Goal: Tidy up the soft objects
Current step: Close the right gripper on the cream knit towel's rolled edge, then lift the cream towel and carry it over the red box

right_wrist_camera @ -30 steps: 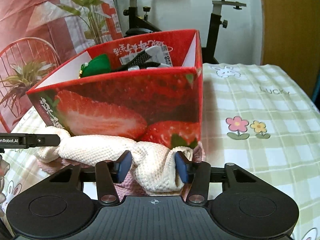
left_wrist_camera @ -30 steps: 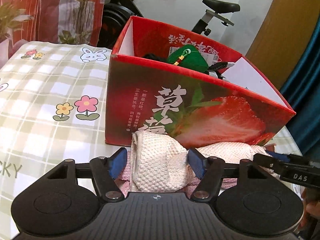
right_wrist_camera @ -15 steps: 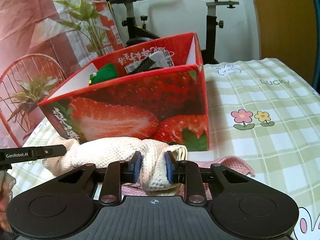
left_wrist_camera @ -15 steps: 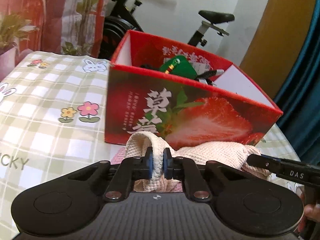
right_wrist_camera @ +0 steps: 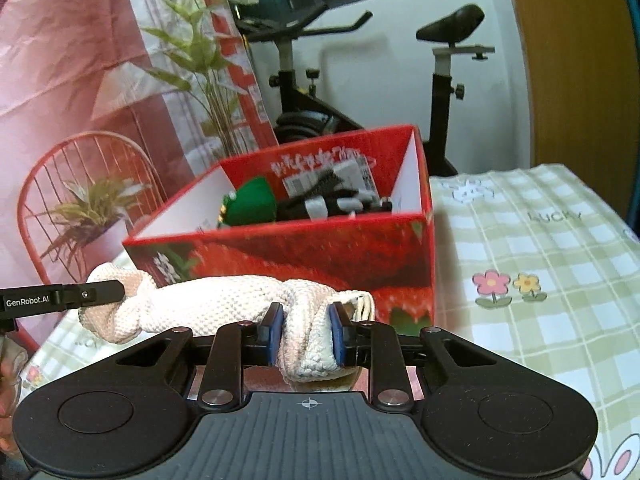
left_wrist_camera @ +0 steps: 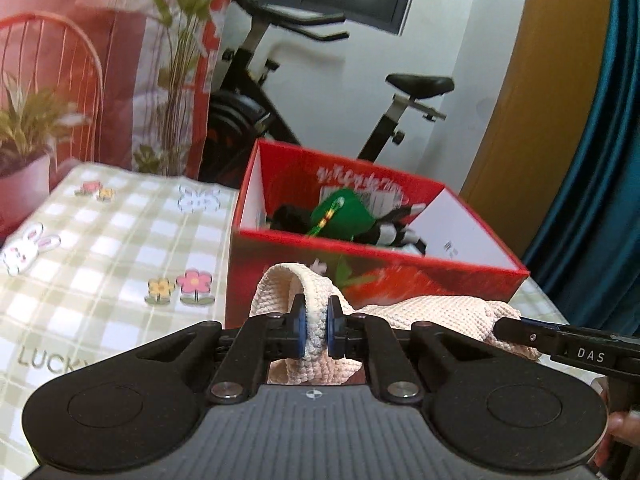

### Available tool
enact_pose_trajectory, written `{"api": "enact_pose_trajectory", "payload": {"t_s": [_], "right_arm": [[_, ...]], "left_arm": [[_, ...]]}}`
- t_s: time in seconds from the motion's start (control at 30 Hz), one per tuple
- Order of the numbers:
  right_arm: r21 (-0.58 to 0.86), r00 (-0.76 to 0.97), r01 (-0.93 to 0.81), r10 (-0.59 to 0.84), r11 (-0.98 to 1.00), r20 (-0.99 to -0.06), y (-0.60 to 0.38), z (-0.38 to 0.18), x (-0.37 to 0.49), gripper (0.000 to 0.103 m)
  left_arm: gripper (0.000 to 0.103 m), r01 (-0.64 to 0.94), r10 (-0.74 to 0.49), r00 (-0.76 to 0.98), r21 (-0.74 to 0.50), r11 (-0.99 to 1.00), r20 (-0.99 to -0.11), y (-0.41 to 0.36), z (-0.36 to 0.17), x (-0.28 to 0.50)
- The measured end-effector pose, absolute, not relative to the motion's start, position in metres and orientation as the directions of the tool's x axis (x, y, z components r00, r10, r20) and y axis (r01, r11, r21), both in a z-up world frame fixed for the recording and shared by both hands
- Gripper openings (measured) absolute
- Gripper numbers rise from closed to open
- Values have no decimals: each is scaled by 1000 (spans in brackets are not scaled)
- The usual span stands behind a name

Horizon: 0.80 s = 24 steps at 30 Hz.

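Before the box point(left_wrist_camera: 376, 276), a cream cloth point(right_wrist_camera: 224, 300) hangs between two grippers.

Left gripper point(left_wrist_camera: 316, 330) pinches one end tightly, and right gripper point(right_wrist_camera: 306, 334) is pressed on a thicker fold of the other end, so the cloth is off the table point(right_wrist_camera: 540, 280). I judge this is the lift step; next the cloth must rise over the near red wall and go in. Inside, a green toy point(right_wrist_camera: 254, 202) and dark items fill the back part; the front looks free.
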State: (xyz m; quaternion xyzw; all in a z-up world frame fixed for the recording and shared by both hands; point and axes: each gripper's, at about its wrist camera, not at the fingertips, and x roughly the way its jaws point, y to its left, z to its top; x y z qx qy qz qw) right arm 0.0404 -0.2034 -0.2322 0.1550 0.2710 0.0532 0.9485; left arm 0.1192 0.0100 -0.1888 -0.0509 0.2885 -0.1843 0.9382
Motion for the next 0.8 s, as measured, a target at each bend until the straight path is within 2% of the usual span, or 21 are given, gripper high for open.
{"api": "enact_pose_trajectory", "payload": {"t_s": [0.43,0.8], "right_arm": [[293,890,-55,180,954,-418,-217,-176,55,23],[235,871,-44,153,971,-466,-237,-167,110,23]], "left_arm": [[11,360,-400,800,-175,916,-448,1,-136,143],[11,385,-419,753,-177,906,-507,-18,-134,200]]}}
